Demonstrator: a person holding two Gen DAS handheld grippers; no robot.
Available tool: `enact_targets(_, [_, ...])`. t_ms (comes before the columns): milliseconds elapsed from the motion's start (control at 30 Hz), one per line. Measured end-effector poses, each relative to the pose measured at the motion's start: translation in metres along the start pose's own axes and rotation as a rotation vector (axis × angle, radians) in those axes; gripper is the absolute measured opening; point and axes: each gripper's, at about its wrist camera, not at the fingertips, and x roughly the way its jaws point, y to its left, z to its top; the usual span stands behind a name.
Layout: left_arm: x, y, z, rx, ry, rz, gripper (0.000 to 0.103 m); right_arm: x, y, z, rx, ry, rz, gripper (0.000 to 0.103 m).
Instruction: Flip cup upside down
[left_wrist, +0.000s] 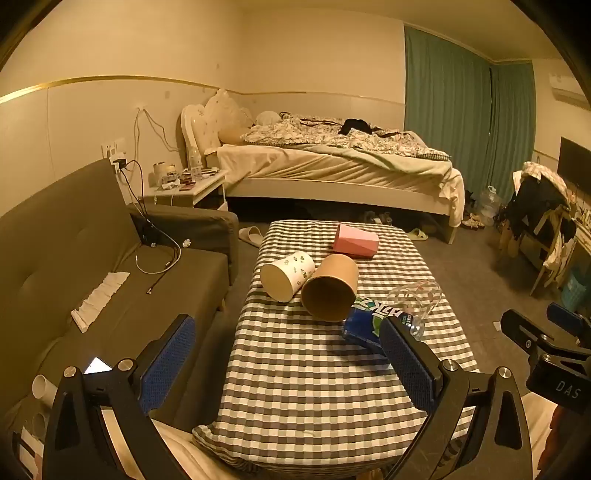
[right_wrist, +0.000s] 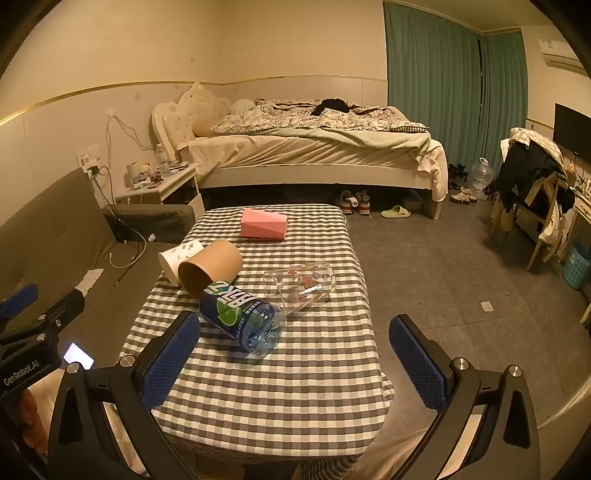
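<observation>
Several cups lie on their sides on the checked table (left_wrist: 314, 387) (right_wrist: 295, 369). A brown paper cup (left_wrist: 330, 287) (right_wrist: 210, 269) lies in the middle, touching a white patterned cup (left_wrist: 287, 275) (right_wrist: 180, 256) on its left. A clear glass cup (left_wrist: 415, 297) (right_wrist: 301, 282) lies to the right. A pink cup (left_wrist: 356, 240) (right_wrist: 264, 223) lies at the far end. A blue plastic bottle (left_wrist: 364, 325) (right_wrist: 242, 319) lies near the brown cup. My left gripper (left_wrist: 288, 365) and right gripper (right_wrist: 295, 362) are open and empty, above the table's near end.
A grey sofa (left_wrist: 92, 266) (right_wrist: 55, 229) with cables stands left of the table. A bed (left_wrist: 332, 162) (right_wrist: 314, 151) and nightstand (left_wrist: 188, 188) are behind. A chair (right_wrist: 532, 192) with clothes stands at the right. Shoes and slippers lie on the floor.
</observation>
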Motion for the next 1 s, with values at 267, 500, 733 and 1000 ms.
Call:
enact_targets(267, [-0.0004, 0.0004, -0.0001, 0.003, 0.002, -0.001, 0.102, -0.0013, 0.0, 0.0001, 0.001, -0.003, 0.002, 0.103])
enact_targets(500, [0.0001, 0.0004, 0.0, 0.001, 0.005, -0.001, 0.102, -0.0012, -0.0004, -0.0004, -0.003, -0.007, 0.001, 0.103])
enact_targets(733, [-0.0005, 0.0009, -0.0002, 0.002, 0.004, 0.0, 0.102, -0.0036, 0.0042, 0.0038, -0.004, -0.01, 0.002, 0.103])
enact_targets(1000, [-0.0008, 0.001, -0.0003, 0.004, 0.004, 0.001, 0.102, -0.0002, 0.0058, 0.0037, -0.004, -0.01, 0.003, 0.103])
